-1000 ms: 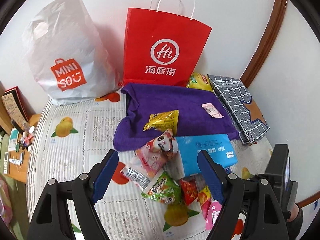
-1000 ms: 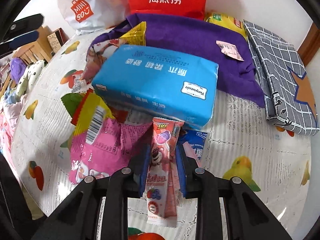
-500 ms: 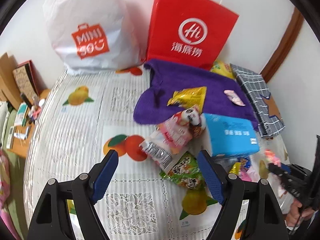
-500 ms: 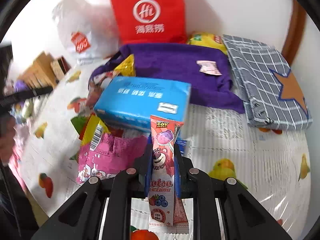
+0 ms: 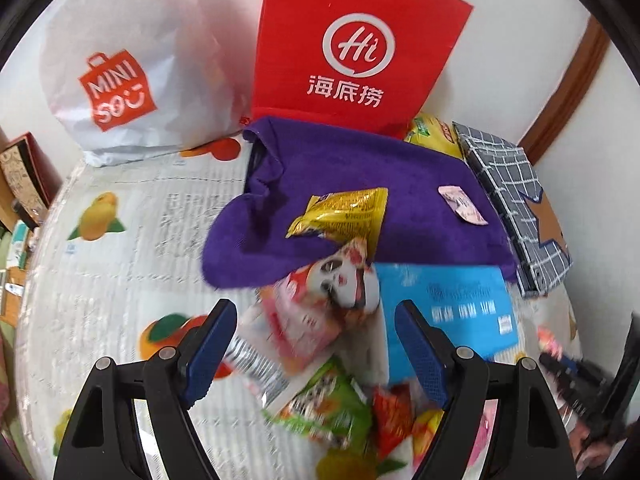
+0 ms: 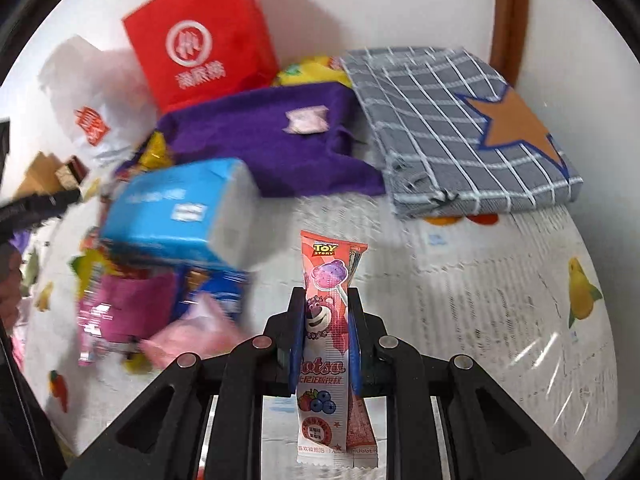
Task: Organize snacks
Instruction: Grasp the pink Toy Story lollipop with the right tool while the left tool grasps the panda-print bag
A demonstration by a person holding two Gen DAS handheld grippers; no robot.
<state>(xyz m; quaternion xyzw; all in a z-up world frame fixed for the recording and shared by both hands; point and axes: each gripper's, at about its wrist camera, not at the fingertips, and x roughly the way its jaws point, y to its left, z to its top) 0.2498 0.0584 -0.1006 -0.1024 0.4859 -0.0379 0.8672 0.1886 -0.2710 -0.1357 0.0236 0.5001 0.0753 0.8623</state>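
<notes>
I am clamping my right gripper (image 6: 325, 322) on a long pink Toy Story lollipop packet (image 6: 326, 320), its pads pressing both sides while the packet is standing upright above the fruit-print tablecloth (image 6: 460, 320); my left gripper (image 5: 316, 344) is hanging with its jaws apart and gripping nothing, hovering over the snack pile, where a pink panda-face packet (image 5: 332, 300) is lying between the 2 blue pads; a green packet (image 5: 332, 400) and a red one (image 5: 394, 412) are lying just below it, blurred; a blue tissue pack (image 5: 448, 304) is sitting beside the pile; a gold packet (image 5: 344, 212) and a small pink sachet (image 5: 462, 204) are resting on the purple cloth (image 5: 320, 168); behind it a red paper bag (image 5: 356, 48) and a white Miniso bag (image 5: 128, 60) are standing against the wall; a grey checked cloth (image 6: 452, 120) with an orange star is lying to the right.
</notes>
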